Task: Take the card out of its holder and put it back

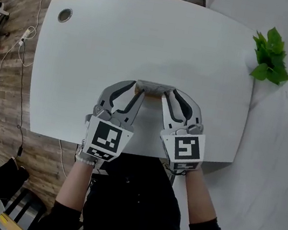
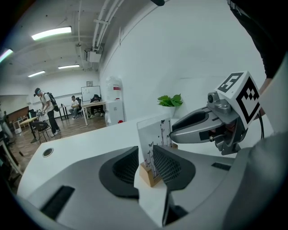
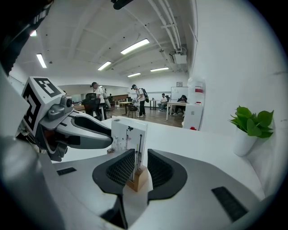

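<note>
Holder [image 1: 154, 88]: wooden, on the counter [image 1: 145, 41], toward its near edge (card [image 3: 128, 134] upright in it)
Left tongs [image 1: 137, 91]: clenched on its left end
Right tongs [image 1: 167, 94]: clenched on its right end

Wooden holder [image 3: 136, 179], seemingly glossy card [image 3: 129, 137].

White card [image 3: 129, 139] with black butterfly print, upright in wooden holder [image 3: 137, 179]
</note>
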`<state>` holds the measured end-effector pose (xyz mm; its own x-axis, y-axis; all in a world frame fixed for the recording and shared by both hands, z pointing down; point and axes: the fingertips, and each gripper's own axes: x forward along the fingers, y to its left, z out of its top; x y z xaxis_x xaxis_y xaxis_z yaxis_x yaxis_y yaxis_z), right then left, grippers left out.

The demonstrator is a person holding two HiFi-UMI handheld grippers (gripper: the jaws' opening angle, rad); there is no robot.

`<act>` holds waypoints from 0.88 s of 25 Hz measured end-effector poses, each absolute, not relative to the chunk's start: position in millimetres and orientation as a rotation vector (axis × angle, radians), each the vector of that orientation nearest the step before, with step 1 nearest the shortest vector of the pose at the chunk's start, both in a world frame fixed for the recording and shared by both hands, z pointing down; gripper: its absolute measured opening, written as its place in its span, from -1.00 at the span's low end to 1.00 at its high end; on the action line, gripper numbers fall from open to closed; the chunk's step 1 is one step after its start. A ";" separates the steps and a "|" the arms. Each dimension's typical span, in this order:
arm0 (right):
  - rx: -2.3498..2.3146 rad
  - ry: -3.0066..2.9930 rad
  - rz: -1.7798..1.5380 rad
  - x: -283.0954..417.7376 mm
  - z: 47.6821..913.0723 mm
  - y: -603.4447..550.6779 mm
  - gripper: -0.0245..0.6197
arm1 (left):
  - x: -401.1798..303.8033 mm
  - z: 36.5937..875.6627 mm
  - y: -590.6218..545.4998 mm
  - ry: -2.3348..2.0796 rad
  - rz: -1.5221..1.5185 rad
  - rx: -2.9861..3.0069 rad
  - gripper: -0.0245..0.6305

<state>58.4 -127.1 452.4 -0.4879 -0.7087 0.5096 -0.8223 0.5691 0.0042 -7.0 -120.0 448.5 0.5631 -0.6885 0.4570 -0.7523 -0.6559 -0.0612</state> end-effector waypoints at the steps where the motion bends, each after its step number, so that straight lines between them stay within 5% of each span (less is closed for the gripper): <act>1: 1.226 -2.342 0.328 57.4 453.5 -126.5 -0.56 | -7.1 449.9 -119.8 -1.224 0.687 2.652 -0.62; 22: 1.247 -2.318 0.297 58.7 454.3 -122.1 -0.69 | -6.8 451.6 -117.0 -1.191 0.697 2.666 -0.75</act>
<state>58.7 -122.1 454.3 -0.4642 -0.7219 0.5132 -0.8280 0.5594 0.0380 -6.8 -117.0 451.6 0.5793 -0.6690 0.4657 -0.7337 -0.6769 -0.0598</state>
